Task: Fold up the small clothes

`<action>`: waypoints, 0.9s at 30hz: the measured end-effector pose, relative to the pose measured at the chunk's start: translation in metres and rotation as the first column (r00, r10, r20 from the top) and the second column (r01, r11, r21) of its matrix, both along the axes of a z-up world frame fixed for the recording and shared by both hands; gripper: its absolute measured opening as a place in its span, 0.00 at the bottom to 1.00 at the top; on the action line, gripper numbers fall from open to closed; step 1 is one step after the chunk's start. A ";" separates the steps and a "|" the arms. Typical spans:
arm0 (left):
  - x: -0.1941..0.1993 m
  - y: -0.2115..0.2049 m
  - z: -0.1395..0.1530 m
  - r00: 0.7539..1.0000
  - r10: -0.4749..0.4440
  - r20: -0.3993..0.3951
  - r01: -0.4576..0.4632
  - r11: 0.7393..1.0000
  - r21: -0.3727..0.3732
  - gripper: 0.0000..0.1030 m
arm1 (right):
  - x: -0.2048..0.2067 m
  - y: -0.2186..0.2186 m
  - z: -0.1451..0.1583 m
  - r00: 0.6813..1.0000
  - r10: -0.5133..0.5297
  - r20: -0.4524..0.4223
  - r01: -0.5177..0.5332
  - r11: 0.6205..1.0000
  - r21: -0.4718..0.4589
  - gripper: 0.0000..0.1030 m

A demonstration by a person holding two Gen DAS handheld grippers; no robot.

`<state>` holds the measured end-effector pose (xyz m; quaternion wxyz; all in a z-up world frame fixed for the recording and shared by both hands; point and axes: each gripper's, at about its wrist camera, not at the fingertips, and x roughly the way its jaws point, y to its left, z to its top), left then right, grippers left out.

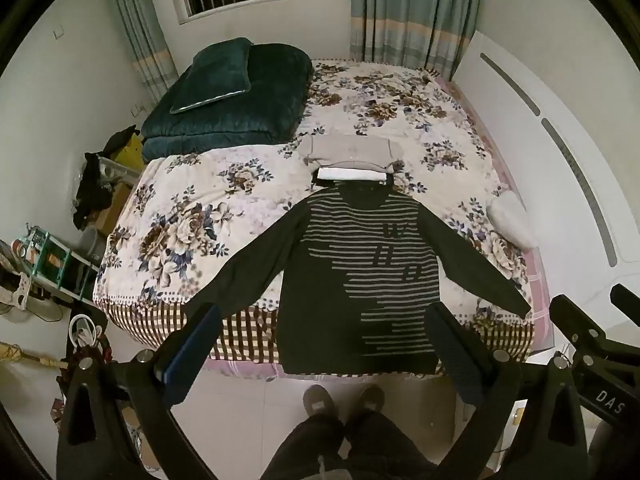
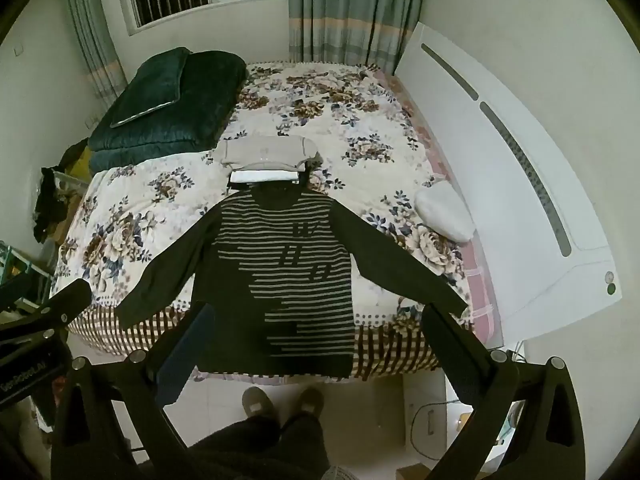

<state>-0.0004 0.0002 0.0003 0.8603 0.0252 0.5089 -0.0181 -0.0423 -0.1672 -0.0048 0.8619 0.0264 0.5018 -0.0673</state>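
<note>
A dark long-sleeved sweater with grey stripes point(image 1: 360, 272) lies flat on the floral bed, sleeves spread, hem at the near edge; it also shows in the right wrist view point(image 2: 288, 272). Behind its collar sits a pile of folded clothes point(image 1: 352, 152), beige on top, white below; the pile shows in the right wrist view too point(image 2: 266, 152). My left gripper point(image 1: 320, 340) is open and empty, held above the bed's near edge. My right gripper point(image 2: 316, 340) is open and empty at the same height, to the right of the left one.
A folded dark green quilt with a pillow point(image 1: 236, 92) fills the bed's far left. A small white pillow point(image 2: 444, 212) lies by the white headboard point(image 2: 500, 152) on the right. Shelves and clutter point(image 1: 52, 256) stand left of the bed. The person's feet point(image 1: 344, 400) stand on the tiled floor.
</note>
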 end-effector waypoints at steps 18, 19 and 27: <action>0.001 0.000 0.000 1.000 -0.002 0.002 0.002 1.000 -0.006 1.00 | 0.000 0.000 0.001 1.000 0.000 0.011 0.000 1.000 -0.009 1.00; 0.000 0.000 0.000 1.000 -0.001 0.003 0.001 1.000 -0.006 1.00 | 0.000 0.000 0.002 1.000 0.000 0.012 0.000 1.000 -0.008 1.00; 0.003 -0.007 0.010 1.000 -0.006 0.011 0.006 1.000 0.000 1.00 | 0.004 0.001 0.007 1.000 -0.003 0.015 0.003 1.000 -0.007 1.00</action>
